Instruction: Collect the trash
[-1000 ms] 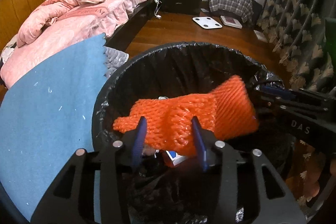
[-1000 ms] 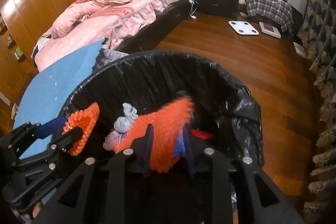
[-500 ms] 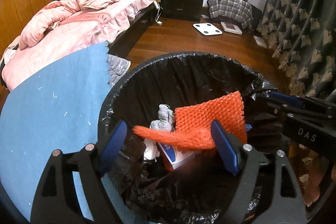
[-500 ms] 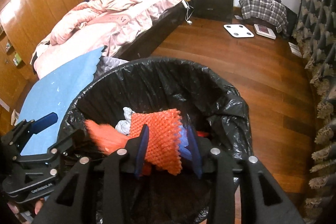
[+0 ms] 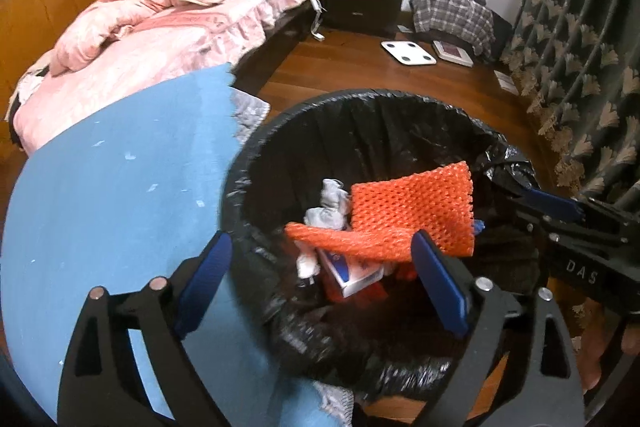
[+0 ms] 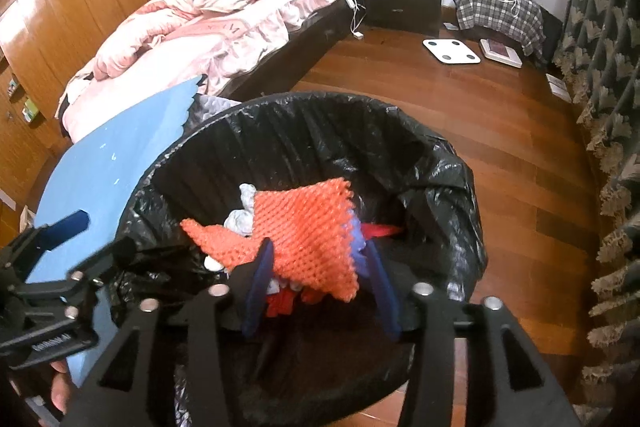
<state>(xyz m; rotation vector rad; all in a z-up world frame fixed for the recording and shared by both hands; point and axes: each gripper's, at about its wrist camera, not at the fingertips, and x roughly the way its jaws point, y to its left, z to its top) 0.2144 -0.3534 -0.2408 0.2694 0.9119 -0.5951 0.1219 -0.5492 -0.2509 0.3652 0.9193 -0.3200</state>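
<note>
One bin (image 5: 362, 99), lined in black. Two orange foam nets (image 5: 412, 203) are lodged inside atop crumpled tissue (image 5: 330, 201) and a small carton (image 5: 352, 271); possibly a single folded piece. The left hand-held gripper (image 5: 320, 283) is spread wide, just released; the right hand-held gripper (image 6: 316, 287) has been opening, net unpinched between. One blue mat (image 5: 120, 187) is laid beside; one bed (image 5: 180, 27) beyond.

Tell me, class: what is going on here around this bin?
A person holds two grippers over a bin lined with a black bag. The left gripper and right gripper have just been opening, both now open, and the orange foam net lies loose on the rubbish inside.
</note>
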